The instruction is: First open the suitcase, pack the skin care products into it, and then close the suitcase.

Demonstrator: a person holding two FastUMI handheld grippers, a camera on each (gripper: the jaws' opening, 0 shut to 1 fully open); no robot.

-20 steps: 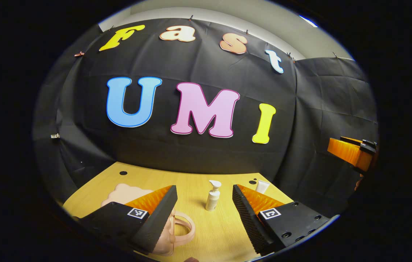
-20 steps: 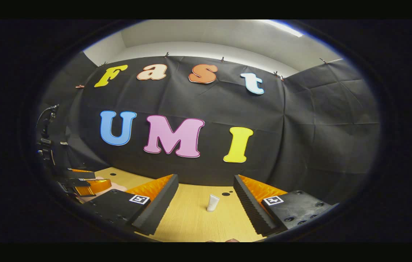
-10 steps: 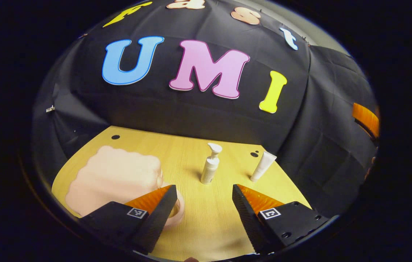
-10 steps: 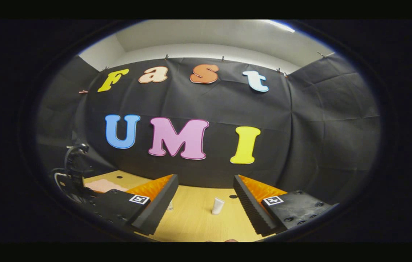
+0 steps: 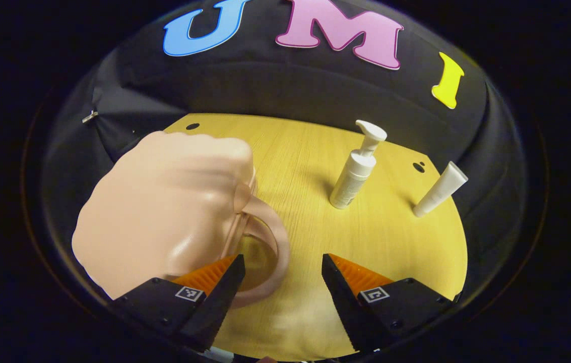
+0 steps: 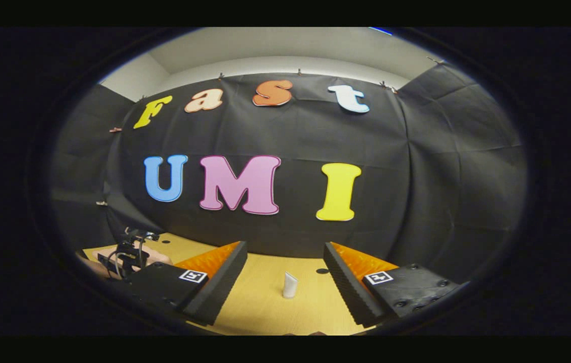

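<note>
Suitcase (image 5: 164, 206) lies closed below the left tool (image 5: 280, 282), jaws apart.

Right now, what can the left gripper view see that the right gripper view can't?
Seen from the left gripper view: the closed pink suitcase with its handle and an upright pump bottle. Seen from the right gripper view: the other hand-held gripper's rig, plus wall and ceiling above the cloth. Both share the wooden table, the standing white tube and open fingers.
</note>
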